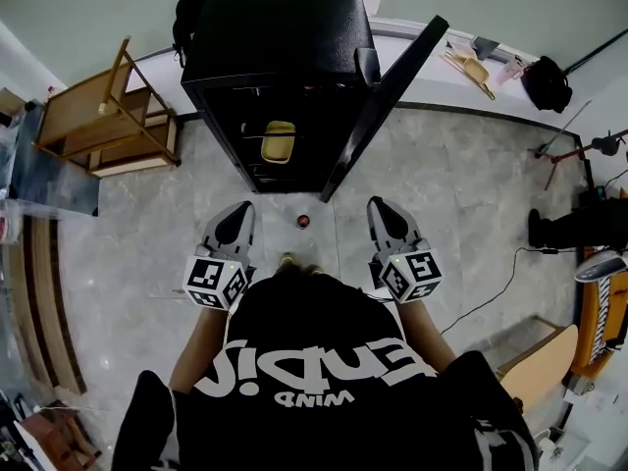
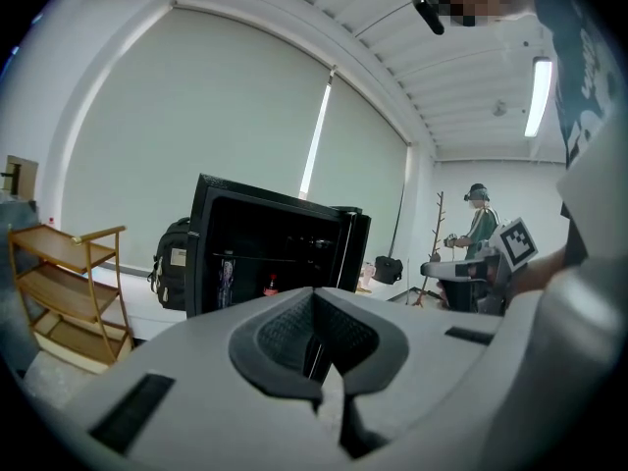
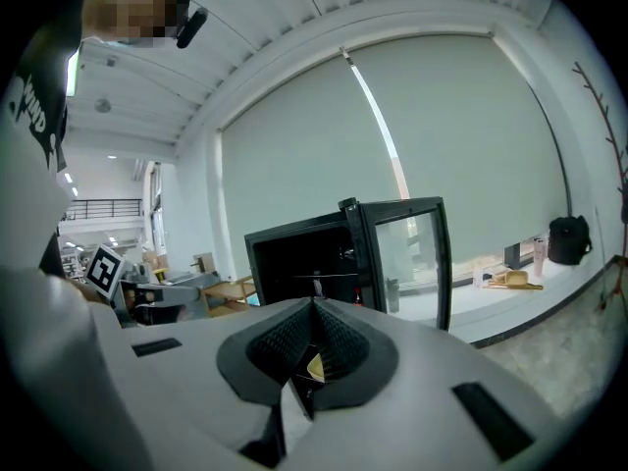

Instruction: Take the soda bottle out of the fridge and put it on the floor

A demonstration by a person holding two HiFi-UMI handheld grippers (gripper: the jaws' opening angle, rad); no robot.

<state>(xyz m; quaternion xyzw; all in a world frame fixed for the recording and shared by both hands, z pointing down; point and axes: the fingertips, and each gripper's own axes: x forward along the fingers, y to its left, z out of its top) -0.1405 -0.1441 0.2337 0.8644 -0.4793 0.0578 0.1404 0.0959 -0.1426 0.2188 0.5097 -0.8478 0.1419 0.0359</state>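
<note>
Left gripper [image 1: 238, 209] and right gripper [image 1: 381, 205] are both closed w/ nothing between the jaws, facing the open fridge [image 1: 265, 77]. Soda bottle [image 1: 303, 222] (only its red cap shows from above) seems to stand on the floor [image 1: 442, 184], between the grippers, near the fridge door [image 1: 388, 96].

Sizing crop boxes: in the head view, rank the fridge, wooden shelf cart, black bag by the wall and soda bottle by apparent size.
1. fridge
2. wooden shelf cart
3. black bag
4. soda bottle, seen from above, so mostly its red cap shows
</note>
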